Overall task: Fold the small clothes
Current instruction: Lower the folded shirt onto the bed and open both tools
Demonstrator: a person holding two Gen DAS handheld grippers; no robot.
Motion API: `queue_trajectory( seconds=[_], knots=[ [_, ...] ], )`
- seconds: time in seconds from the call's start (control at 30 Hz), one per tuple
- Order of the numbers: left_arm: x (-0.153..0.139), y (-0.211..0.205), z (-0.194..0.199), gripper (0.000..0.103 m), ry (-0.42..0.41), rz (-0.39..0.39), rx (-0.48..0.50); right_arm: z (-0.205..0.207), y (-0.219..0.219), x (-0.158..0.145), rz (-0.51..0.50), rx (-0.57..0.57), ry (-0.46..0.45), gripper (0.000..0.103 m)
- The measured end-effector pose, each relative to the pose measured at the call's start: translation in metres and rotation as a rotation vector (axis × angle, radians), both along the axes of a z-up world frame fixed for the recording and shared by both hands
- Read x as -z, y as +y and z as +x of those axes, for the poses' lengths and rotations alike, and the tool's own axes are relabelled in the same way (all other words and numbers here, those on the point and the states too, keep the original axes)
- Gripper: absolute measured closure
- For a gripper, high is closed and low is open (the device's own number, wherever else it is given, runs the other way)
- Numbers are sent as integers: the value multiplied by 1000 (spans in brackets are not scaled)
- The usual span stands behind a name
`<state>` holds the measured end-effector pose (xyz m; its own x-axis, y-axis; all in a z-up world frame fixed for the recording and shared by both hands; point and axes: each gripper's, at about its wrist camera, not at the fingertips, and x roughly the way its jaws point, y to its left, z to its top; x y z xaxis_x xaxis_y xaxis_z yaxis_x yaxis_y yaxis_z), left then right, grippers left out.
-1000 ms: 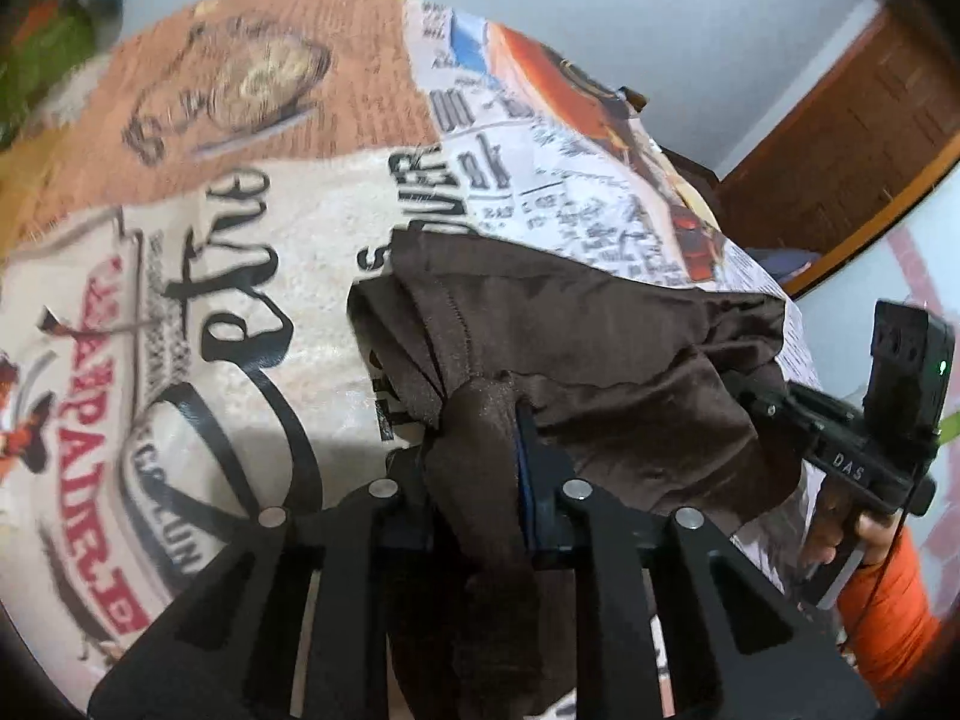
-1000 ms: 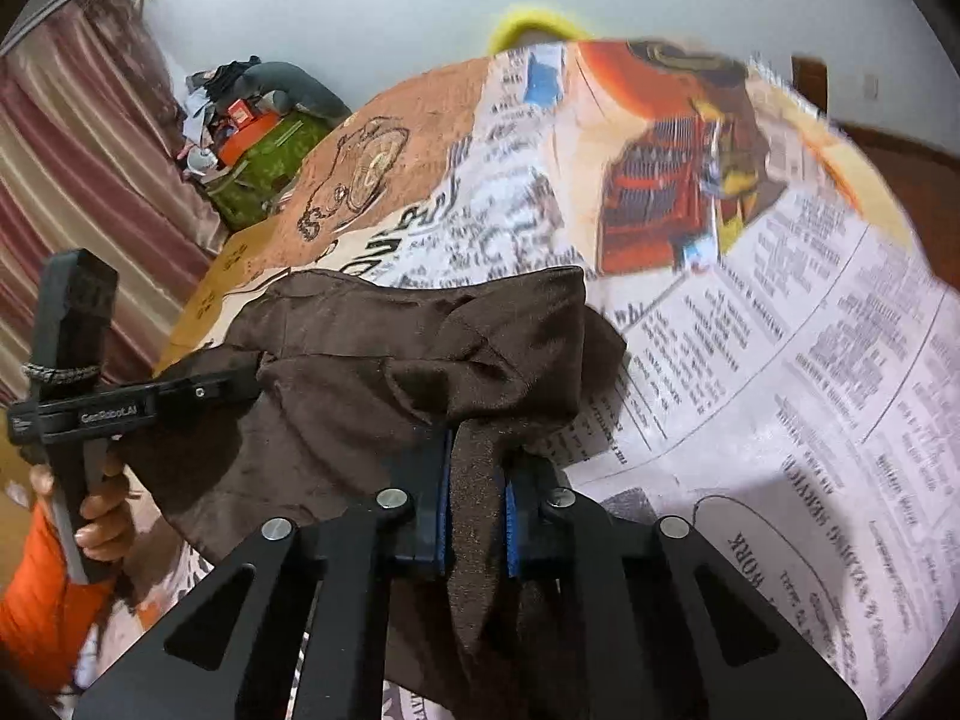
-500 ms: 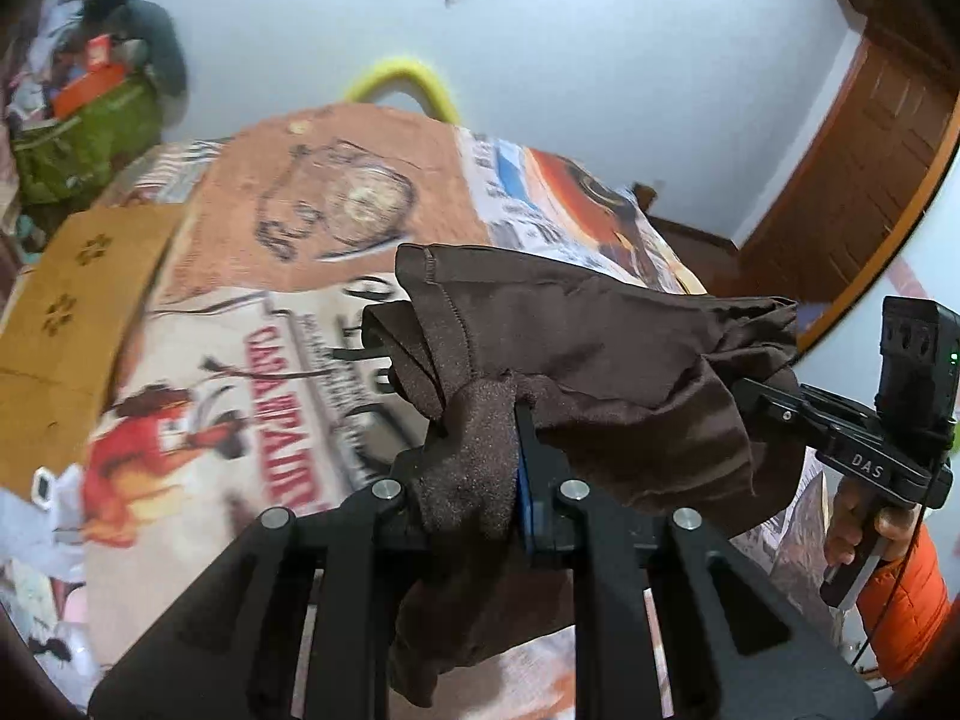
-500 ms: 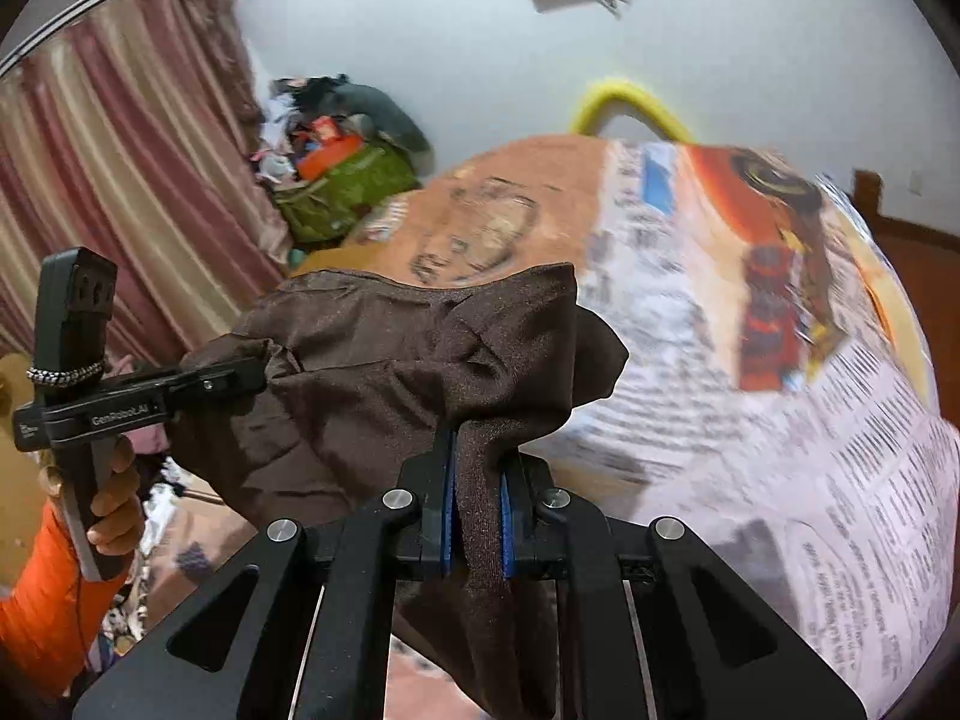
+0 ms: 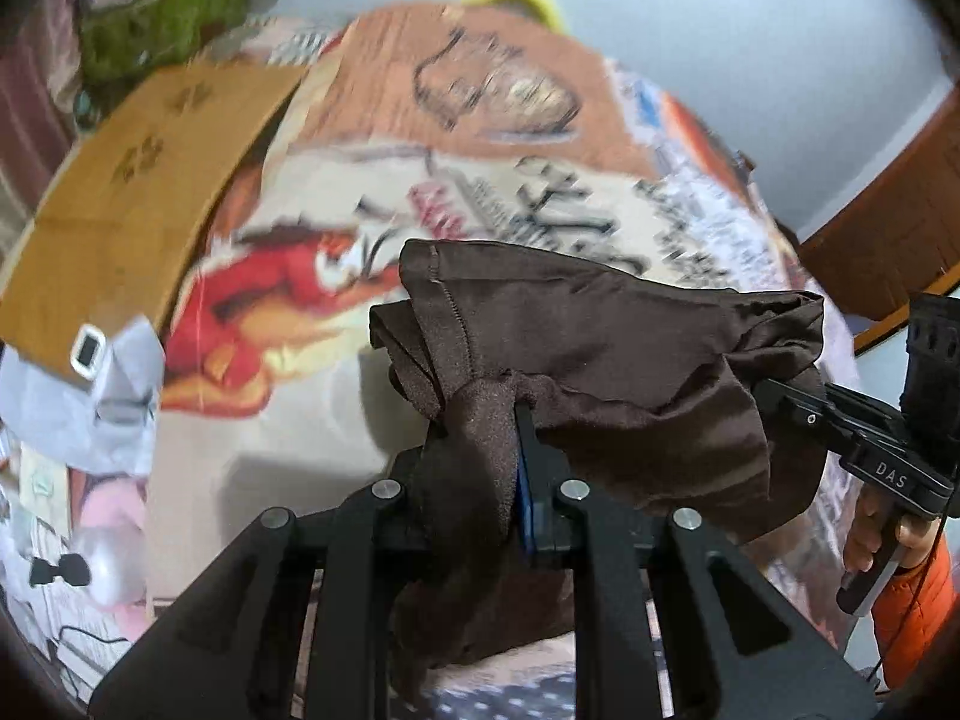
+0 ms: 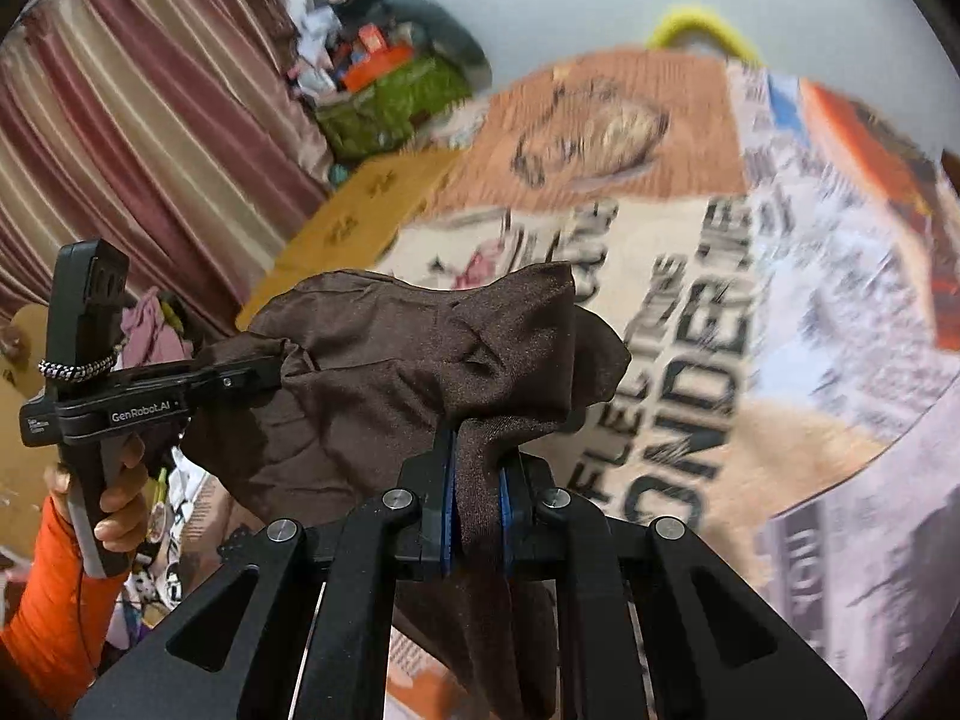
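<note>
A dark brown garment (image 5: 600, 354) hangs in the air above the printed bed cover (image 5: 480, 180), stretched between both grippers. My left gripper (image 5: 510, 438) is shut on one bunched end of it, with cloth spilling down over the jaws. In the right wrist view the same brown garment (image 6: 390, 372) runs leftward from my right gripper (image 6: 477, 462), which is shut on its other end between blue pads. Each view shows the other gripper at the side, held by a hand with an orange sleeve (image 6: 54, 600).
The bed cover (image 6: 690, 300) with newspaper print fills most of both views. A cardboard sheet (image 5: 132, 192) lies at the bed's left edge, with a green bag (image 6: 390, 102) and clutter behind it. Striped curtains (image 6: 138, 120) hang left; a wooden door (image 5: 888, 228) stands right.
Both grippers have lifted the brown garment off the bed cover and carried it sideways toward the bed's left edge. The cardboard and floor clutter have come into view. Both grips held.
</note>
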<state>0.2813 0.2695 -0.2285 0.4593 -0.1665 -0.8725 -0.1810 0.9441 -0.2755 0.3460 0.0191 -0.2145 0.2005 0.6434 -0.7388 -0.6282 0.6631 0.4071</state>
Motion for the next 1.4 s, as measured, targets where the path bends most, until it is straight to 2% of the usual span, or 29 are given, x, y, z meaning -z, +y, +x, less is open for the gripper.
queue_trajectory(
  seconds=[0.17,0.23,0.3,0.43,0.53,0.63,0.67,0.8,0.93,1.0,1.1,1.2,1.4],
  knots=[
    [34,21,9,82,36,-77,-8,15,15,33,-99,41,50,92],
    [36,25,9,75,34,-69,-19,21,14,40,-115,55,64,86],
    [31,25,7,70,17,-16,-32,19,11,37,-137,74,45,79],
    [9,29,-1,68,-41,66,-47,16,1,19,-176,104,-32,78],
    [-11,26,-11,67,-98,84,-38,5,-3,-1,-140,90,-96,77],
    [-18,18,-19,64,-120,77,-11,-6,8,-12,-108,46,-146,66],
    [-15,12,-22,64,-110,75,7,-10,13,-11,-104,31,-148,60],
    [6,-3,-24,61,-57,135,33,-21,40,7,-133,-61,-129,60],
    [33,2,-25,61,31,155,-3,-21,51,33,-192,-90,-63,55],
    [33,7,-29,61,32,154,-26,-20,45,38,-205,-81,-40,55],
    [21,12,-38,61,4,145,-53,-22,29,28,-187,-51,-49,55],
    [0,11,-49,61,-35,153,-77,-27,11,9,-171,-16,-96,55],
    [-72,-16,-85,61,-200,192,-83,-53,-16,-51,-61,32,-217,55]
  ],
)
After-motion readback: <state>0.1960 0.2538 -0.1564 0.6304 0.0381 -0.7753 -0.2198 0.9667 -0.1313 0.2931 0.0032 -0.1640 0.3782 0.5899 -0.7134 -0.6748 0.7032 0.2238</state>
